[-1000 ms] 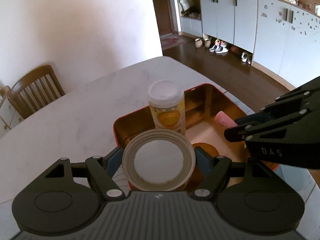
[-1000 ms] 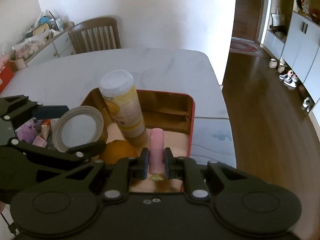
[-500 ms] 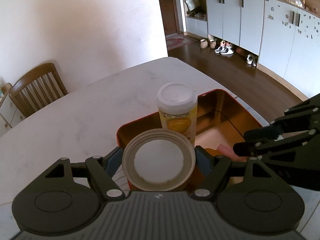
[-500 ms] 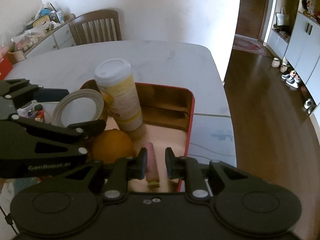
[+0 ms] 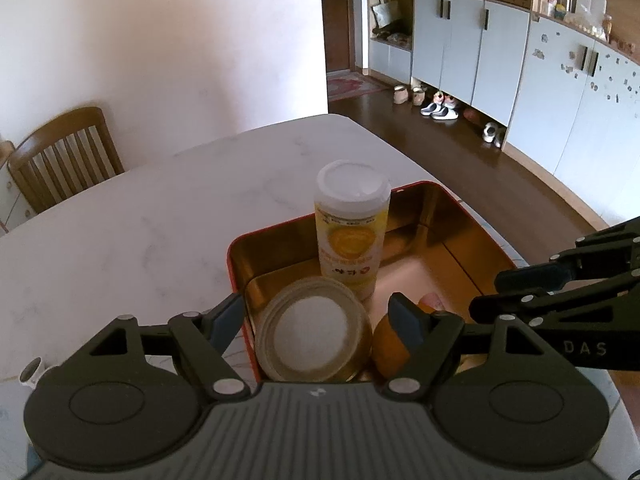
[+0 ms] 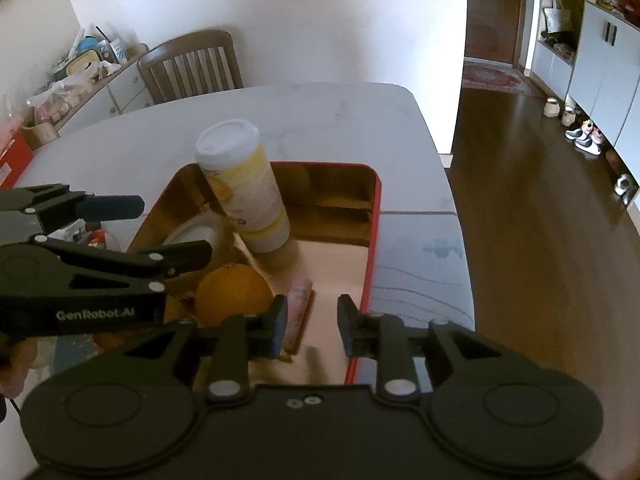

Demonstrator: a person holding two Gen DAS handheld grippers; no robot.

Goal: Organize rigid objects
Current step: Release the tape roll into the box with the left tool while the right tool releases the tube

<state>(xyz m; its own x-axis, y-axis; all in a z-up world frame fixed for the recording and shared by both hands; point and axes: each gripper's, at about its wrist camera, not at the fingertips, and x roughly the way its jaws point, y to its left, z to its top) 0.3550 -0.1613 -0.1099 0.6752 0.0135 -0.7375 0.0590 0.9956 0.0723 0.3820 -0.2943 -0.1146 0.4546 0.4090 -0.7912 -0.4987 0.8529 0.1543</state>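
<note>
A red tin (image 5: 440,189) (image 6: 375,220) with a gold inside sits on the white marble table (image 5: 140,232). In it stand a yellow bottle with a white cap (image 5: 352,248) (image 6: 248,192) and a jar with a beige lid (image 5: 314,332). An orange (image 6: 232,292) and a pink tube (image 6: 298,312) lie in it too. My left gripper (image 5: 318,316) (image 6: 156,228) is open around the jar, with a gap on each side. My right gripper (image 6: 312,326) (image 5: 520,292) has its jaws opening. The tube lies loose on the tin floor by its left finger.
A wooden chair (image 5: 64,156) (image 6: 192,66) stands at the table's far side. A cluttered sideboard (image 6: 80,76) runs along the left wall. Small items (image 6: 92,236) lie left of the tin. The table edge and dark wood floor (image 6: 540,200) are to the right.
The right jaws have parted and let go of the pink tube, which now rests in the tin. The left fingers have come off the jar, which now stands lower, in the tin.
</note>
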